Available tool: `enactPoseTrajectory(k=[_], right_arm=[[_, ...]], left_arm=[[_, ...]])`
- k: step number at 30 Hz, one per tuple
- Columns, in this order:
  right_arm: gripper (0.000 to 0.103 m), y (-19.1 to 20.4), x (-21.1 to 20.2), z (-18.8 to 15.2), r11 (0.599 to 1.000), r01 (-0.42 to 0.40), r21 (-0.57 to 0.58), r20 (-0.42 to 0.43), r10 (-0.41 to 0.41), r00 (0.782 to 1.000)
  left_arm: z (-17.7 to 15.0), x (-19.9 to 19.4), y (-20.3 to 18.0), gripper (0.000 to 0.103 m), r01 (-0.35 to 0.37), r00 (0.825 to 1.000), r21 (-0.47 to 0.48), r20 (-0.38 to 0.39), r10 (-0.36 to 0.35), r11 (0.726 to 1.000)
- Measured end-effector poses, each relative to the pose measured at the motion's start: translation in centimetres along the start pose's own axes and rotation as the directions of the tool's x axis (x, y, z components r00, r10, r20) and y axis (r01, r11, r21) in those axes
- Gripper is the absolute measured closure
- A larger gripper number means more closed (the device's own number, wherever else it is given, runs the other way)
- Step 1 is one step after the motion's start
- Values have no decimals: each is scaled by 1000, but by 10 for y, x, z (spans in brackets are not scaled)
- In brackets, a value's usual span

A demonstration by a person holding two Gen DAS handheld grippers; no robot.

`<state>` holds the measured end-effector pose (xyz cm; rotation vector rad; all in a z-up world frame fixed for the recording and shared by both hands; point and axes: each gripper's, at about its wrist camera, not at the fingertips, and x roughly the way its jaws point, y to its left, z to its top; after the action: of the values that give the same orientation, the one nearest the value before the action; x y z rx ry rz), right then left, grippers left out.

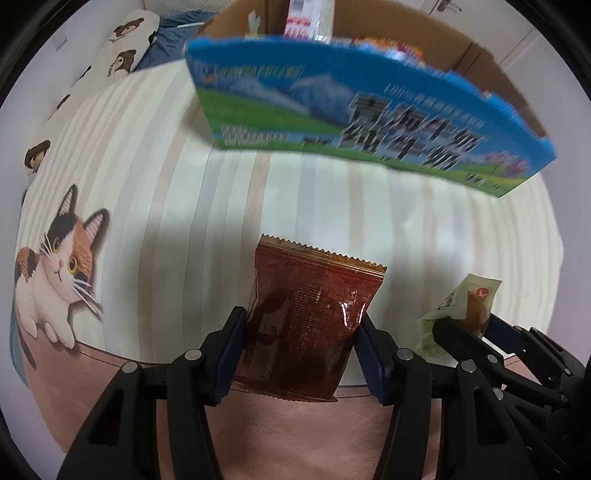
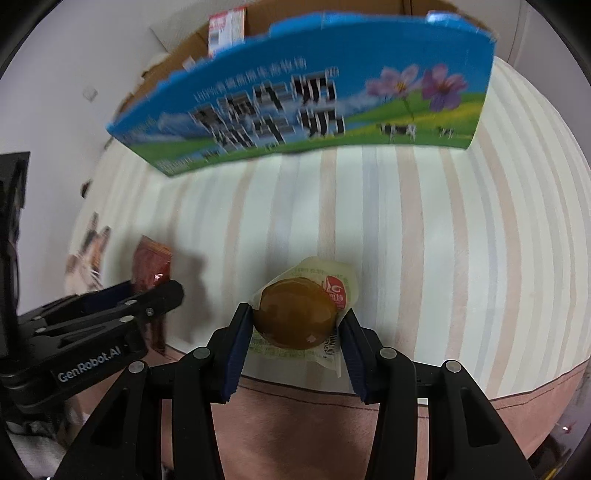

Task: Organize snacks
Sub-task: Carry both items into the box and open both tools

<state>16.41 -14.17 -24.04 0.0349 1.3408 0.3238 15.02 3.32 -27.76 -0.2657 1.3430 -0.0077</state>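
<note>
My left gripper is shut on a dark red snack packet and holds it above the striped bed cover. My right gripper is shut on a clear-wrapped brown braised egg. The two grippers are side by side: the right gripper with the egg shows at the lower right of the left wrist view, and the left gripper with the red packet shows at the left of the right wrist view. A blue and green milk carton box, open at the top, stands ahead on the bed and also shows in the right wrist view.
Behind the blue box stands a brown cardboard box holding several snack packs. The striped cover has a printed cat at the left and a pink border near me. A bear-print pillow lies far left.
</note>
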Motion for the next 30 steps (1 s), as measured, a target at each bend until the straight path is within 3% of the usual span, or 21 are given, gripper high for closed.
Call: enactPoseTrajectory(k=[11,16,23,30], right_arm=[[54,-10,-87,33,993,-114,5,99,113,989],[54,-13,-111,74,990,-143,0,150,141,979],[54,-23,-115,150,991,-131,5,149,129,980],[54,-36,-75,233,999,-44,5,48,43,998]], left_arm=[[47,-87,-21,49,108,988,55,106,-113,993],[100,-98,-36,49,148,980,86,121,-158,985],[184,-100,-58,49,122,984,127,116,-137,984],[269,-62,-69,49,98,995,115,2,-99,989]])
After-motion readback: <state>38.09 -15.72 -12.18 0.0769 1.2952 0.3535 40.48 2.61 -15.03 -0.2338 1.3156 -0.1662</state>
